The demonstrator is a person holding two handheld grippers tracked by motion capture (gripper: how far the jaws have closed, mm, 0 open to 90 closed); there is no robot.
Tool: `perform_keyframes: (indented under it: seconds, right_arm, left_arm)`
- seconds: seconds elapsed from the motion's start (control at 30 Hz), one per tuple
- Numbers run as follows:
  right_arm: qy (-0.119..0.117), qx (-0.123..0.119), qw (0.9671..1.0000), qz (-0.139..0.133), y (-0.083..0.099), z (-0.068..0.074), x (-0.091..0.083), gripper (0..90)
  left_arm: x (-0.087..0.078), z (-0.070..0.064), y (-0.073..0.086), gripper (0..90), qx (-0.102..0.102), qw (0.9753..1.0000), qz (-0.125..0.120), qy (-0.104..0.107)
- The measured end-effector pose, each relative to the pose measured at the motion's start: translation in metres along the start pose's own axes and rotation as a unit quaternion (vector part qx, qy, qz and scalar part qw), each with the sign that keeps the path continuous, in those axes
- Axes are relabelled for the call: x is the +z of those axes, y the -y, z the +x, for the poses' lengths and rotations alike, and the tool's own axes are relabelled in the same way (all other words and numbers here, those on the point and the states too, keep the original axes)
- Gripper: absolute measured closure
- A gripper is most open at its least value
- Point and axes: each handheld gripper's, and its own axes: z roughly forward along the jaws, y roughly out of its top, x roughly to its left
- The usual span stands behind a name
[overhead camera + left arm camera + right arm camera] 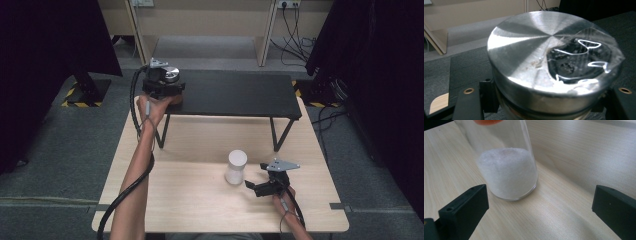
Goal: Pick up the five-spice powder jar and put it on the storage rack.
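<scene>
On the far left corner of the black shelf (235,95), the left gripper (163,84) sat with its jaws closed around a round metal tin (549,62), whose brushed lid bore a dark smear under clear film. Farther right, on the pale wooden worktop (190,200), stood a clear glass jar (506,170) partly filled with white powder. Just right of the jar, the right gripper (261,188) pointed at it, jaws spread wide and apart from the glass, holding nothing.

Metal tin (171,75) on the shelf's (235,95) left end; jar (235,167) before it.
</scene>
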Motion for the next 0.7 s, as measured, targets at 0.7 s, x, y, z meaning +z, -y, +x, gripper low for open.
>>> perform_keyframes:
  seconds: [0.7]
  right_arm:
    - [0.002,-0.001,1.0000,0.003,-0.001,0.001,0.000,0.8]
  left_arm:
    - [-0.015,0.014,0.004,0.4,-0.024,0.9993,-0.003,0.030]
